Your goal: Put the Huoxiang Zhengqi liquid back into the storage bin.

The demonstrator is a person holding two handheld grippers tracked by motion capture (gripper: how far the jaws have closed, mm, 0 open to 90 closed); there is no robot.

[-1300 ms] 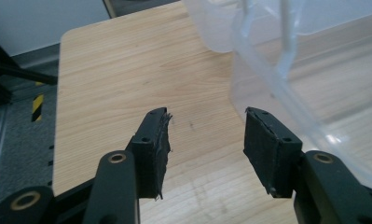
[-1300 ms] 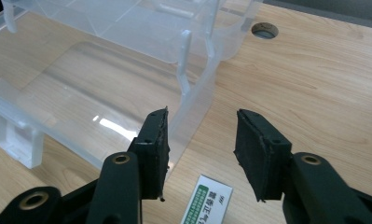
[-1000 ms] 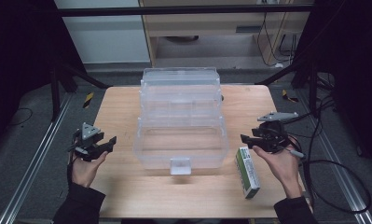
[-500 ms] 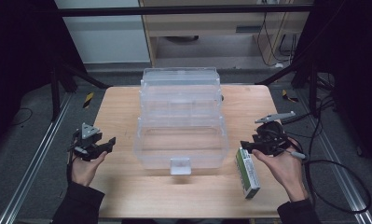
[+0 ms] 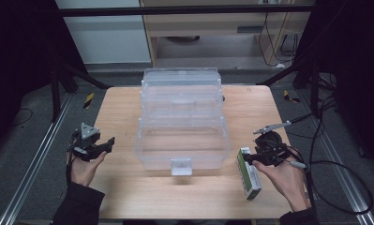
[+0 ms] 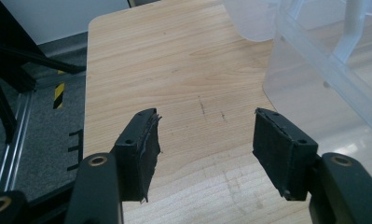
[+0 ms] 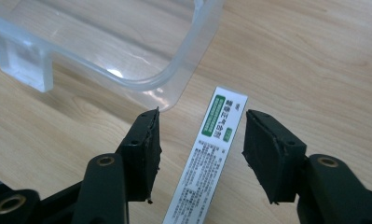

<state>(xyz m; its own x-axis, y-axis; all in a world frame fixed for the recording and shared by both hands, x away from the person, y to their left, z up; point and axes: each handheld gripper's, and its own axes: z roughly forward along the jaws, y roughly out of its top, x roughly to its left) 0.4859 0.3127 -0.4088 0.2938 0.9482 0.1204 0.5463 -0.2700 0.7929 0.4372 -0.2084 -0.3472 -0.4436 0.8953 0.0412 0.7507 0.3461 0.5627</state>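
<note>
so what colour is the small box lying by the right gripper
White with green label patches and small print; the small box shows best in the right gripper view.

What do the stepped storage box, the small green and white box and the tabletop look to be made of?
Storage box: clear, glossy plastic; the table shows through its walls.
Small box: probably printed cardboard, smooth, with sharp folded edges and fine text.
Tabletop: pale wood or wood-look laminate, matte, with visible grain.

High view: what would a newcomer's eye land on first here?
The big clear plastic box dominates the middle of the wooden table, stepped open in tiers. At its right lies a green-and-white carton, with the right gripper over it, jaws open. The left gripper sits open at the box's left.
</note>
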